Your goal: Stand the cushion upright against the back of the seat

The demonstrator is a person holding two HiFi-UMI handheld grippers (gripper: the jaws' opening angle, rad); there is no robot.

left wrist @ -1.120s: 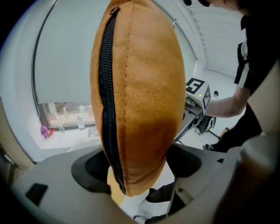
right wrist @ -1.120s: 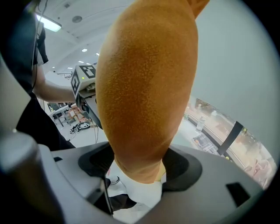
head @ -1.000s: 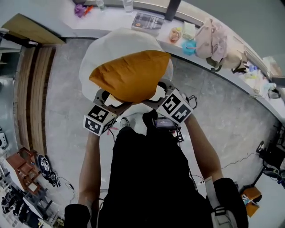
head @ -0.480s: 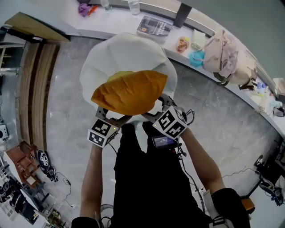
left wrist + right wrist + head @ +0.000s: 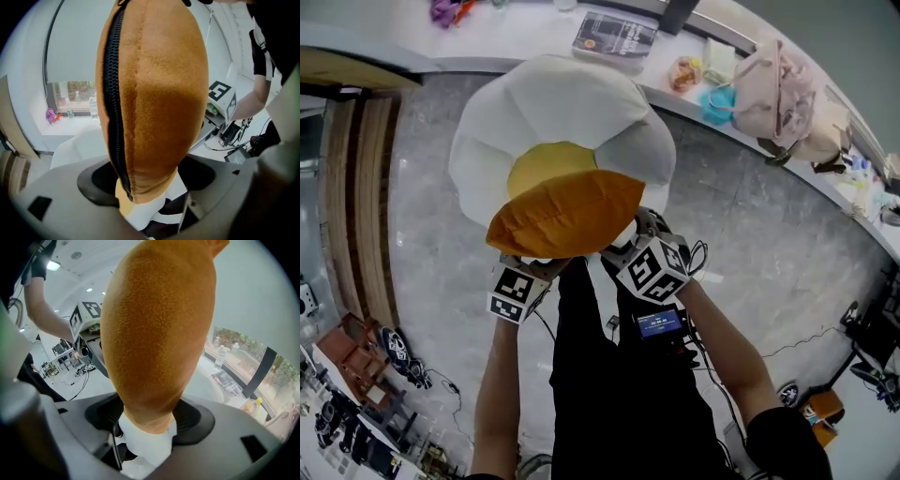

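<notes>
Top of cushion [image 5: 565,214] cropped in both gripper views, it covers seat [image 5: 546,167] front, book [image 5: 615,39] print on desk [image 5: 520,33] unreadable.

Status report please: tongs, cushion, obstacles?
Left tongs and right tongs shut on cushion. Cushion above white seat, not yet against its back. No obstacle seen.

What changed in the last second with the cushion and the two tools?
The orange cushion came down toward the white chair, uncovering its yellow seat; both tools sank with it. Unchanged: the left tool and right tool still clamp the cushion's near edge.
</notes>
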